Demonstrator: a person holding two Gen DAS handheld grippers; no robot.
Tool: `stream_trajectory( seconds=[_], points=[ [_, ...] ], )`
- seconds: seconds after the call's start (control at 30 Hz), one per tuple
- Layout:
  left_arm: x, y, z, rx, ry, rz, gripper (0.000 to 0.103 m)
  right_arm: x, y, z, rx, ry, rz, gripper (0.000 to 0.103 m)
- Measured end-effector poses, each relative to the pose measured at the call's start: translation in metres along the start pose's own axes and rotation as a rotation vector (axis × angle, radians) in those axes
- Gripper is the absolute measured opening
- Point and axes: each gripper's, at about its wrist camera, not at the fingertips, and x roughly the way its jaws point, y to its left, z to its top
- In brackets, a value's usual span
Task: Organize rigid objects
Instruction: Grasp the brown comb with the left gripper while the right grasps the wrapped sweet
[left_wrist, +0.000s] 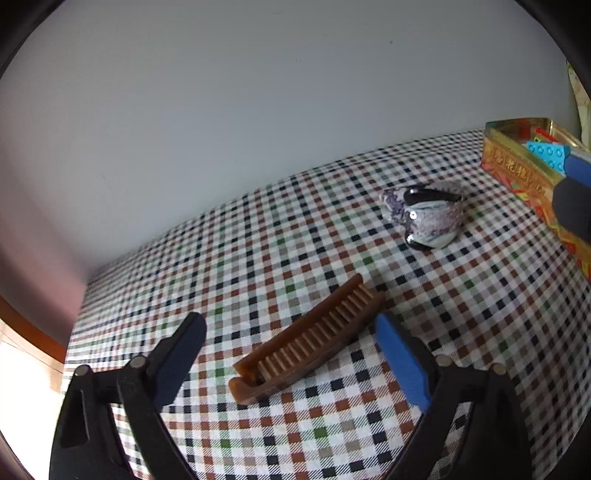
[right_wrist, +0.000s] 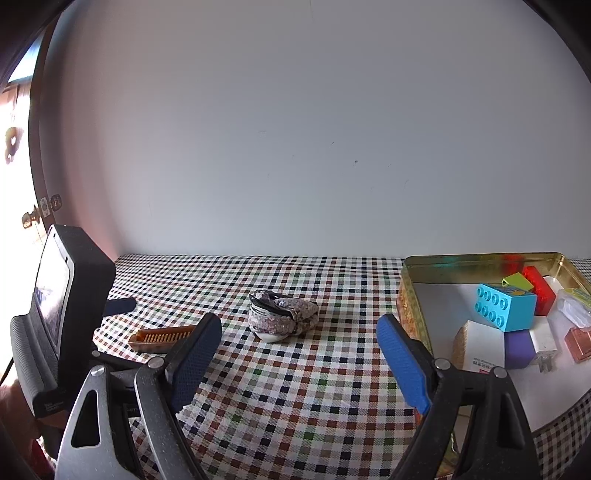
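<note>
A brown comb (left_wrist: 306, 343) lies flat on the checked tablecloth, teeth up. My left gripper (left_wrist: 288, 325) stands open around it; the blue pad is close to the comb's far end and the dark pad is apart from it. The comb (right_wrist: 162, 338) also shows at the left in the right wrist view. A small grey-purple patterned object (left_wrist: 424, 218) with black and white parts sits farther back, mid-table (right_wrist: 282, 317). My right gripper (right_wrist: 299, 325) is open above the cloth with nothing between its fingers. Its fingers (left_wrist: 578, 168) show beside the gold tin (left_wrist: 517, 166).
The open gold tin (right_wrist: 408, 306) at the right holds a cyan brick (right_wrist: 506, 306), a red brick (right_wrist: 541, 291), a purple block (right_wrist: 519, 349), a white box and other small items. A pale wall runs behind the table. The left gripper's black housing (right_wrist: 74, 295) fills the left side.
</note>
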Motion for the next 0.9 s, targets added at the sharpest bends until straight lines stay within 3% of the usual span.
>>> stream_trajectory(
  seconds=[0.03,0.1,0.13,0.33,0.43,0.6,0.9],
  points=[
    [0.002,0.003,0.000,-0.013,0.006,-0.023,0.089,0.003,0.001,0.001,-0.004,0.007,0.001,0.088],
    [0.004,0.009,0.000,-0.044,0.016,-0.076,0.067,0.007,0.003,0.001,-0.008,0.014,0.005,0.088],
    [0.007,0.011,0.000,-0.061,0.032,-0.096,0.050,0.009,0.004,0.002,-0.010,0.016,0.008,0.088],
    [-0.003,0.004,-0.007,-0.094,0.023,-0.113,0.036,0.017,0.011,0.007,-0.023,0.023,0.016,0.088],
    [-0.007,0.014,-0.011,-0.208,0.019,-0.148,0.025,0.025,0.016,0.010,-0.024,0.031,0.028,0.088],
    [-0.018,0.035,-0.019,-0.387,-0.028,-0.155,0.023,0.050,0.029,0.017,-0.046,0.076,0.036,0.088],
    [-0.040,0.054,-0.027,-0.458,-0.104,-0.068,0.023,0.119,0.032,0.024,-0.011,0.279,-0.034,0.088]
  ],
)
